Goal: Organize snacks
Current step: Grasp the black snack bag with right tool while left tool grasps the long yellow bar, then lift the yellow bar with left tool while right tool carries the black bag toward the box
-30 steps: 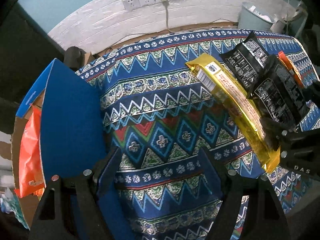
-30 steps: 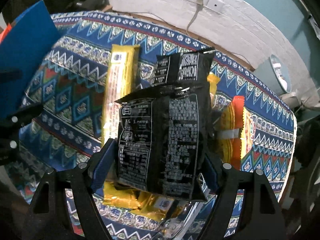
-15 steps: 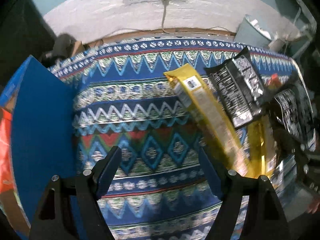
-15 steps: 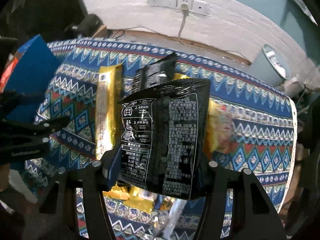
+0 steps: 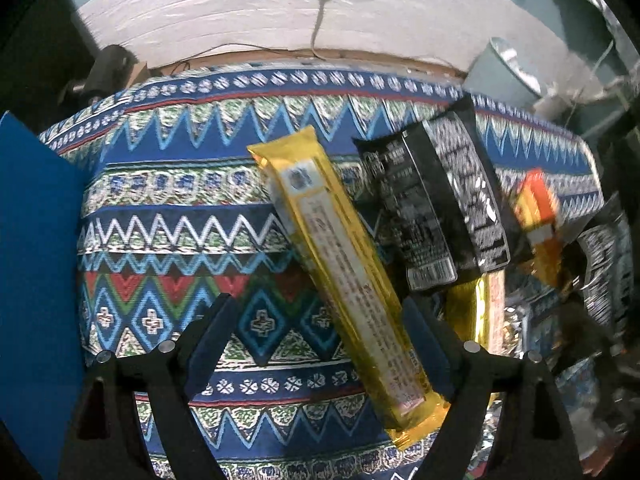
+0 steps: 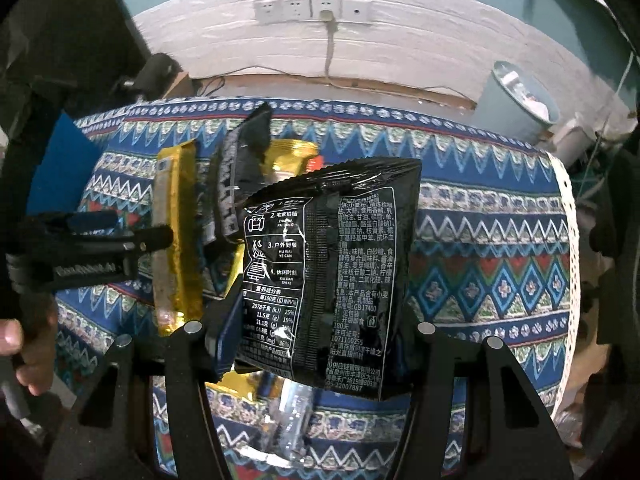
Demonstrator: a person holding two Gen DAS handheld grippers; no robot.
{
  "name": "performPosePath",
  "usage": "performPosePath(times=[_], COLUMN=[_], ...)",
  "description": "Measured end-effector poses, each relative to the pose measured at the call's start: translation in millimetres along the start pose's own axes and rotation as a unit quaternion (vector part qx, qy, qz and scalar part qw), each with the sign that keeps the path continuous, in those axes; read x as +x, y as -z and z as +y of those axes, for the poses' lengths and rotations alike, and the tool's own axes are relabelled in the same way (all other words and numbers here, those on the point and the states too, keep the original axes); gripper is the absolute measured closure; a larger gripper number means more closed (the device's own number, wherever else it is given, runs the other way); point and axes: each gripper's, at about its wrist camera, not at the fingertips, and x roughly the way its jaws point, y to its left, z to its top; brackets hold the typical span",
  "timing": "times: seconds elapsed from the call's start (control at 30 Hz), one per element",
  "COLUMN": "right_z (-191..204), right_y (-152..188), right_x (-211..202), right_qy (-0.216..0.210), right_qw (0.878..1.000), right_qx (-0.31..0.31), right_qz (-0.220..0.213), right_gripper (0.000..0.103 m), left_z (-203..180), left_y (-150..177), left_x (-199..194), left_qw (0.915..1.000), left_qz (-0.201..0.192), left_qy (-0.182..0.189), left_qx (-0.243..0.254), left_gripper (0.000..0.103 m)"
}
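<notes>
My right gripper [image 6: 316, 344] is shut on a black snack bag [image 6: 332, 272] and holds it upright above the patterned table. My left gripper [image 5: 320, 320] is open and empty; a long gold snack bar [image 5: 340, 264] lies on the cloth between its fingers, near the right one. The gold bar [image 6: 176, 236] and the left gripper [image 6: 132, 240] also show in the right wrist view. A second black bag [image 5: 436, 204] lies right of the gold bar, with an orange-yellow packet [image 5: 538, 216] beyond it. More packets lie under the held bag.
A blue box flap [image 5: 36, 280] stands at the table's left edge. The patterned tablecloth [image 5: 192, 216] covers the table. A grey bin [image 6: 520, 100] stands behind the table at the right. Wall sockets [image 6: 312, 10] with a cable are at the back.
My left gripper has moved right, over the gold bar, and the blue box has slid out to the left. My right gripper has lifted the black bag higher and drawn it back.
</notes>
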Motion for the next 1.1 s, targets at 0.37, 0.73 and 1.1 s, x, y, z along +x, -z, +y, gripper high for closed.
performPosePath(times=[0.37, 0.73, 1.1], right_z=[-5, -4, 3], right_y=[-4, -5, -4], right_x=[-4, 1, 1], right_qy=[-0.009, -0.017, -0.013], right_qw=[1.0, 1.0, 1.0], right_qx=[0.007, 0.003, -0.007], right_qz=[-0.007, -0.003, -0.003], right_gripper=[0.045, 0.045, 0.045], left_z=[-34, -8, -12], left_y=[23, 40, 34], left_x=[22, 15, 15], left_qw=[0.9983, 0.9964, 0.9941], left_qz=[0.011, -0.015, -0.049], left_qy=[-0.016, -0.052, -0.056], left_qx=[0.054, 0.066, 0.079], left_gripper=[0.017, 0.033, 0.07])
